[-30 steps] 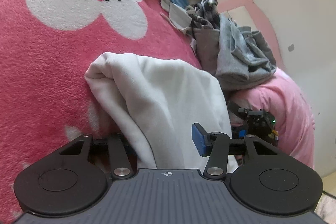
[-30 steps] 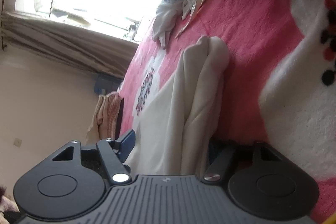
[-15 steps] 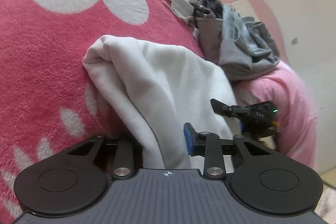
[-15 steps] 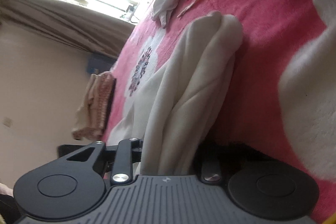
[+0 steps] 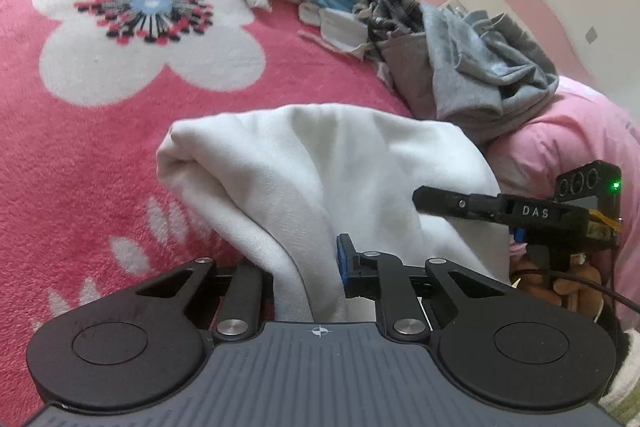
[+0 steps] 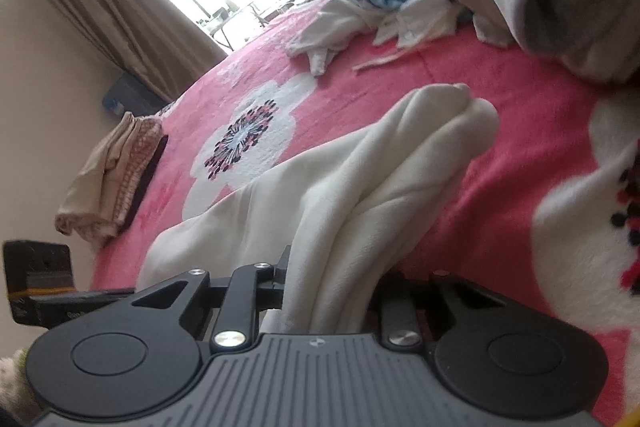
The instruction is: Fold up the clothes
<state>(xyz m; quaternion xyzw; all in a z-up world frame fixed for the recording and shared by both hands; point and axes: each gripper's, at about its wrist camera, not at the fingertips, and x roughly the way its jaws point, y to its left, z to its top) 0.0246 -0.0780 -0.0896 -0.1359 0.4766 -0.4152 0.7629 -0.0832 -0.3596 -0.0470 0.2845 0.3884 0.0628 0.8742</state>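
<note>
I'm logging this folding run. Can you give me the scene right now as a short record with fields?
surface: pink flowered blanket
garment in work: white garment, bunched
left claw: closing, white fabric between its fingers
right claw: closing, same garment between its fingers
unfolded pile: mixed clothes, far side of the blanket
set aside: beige checked cloth, near the wall
</note>
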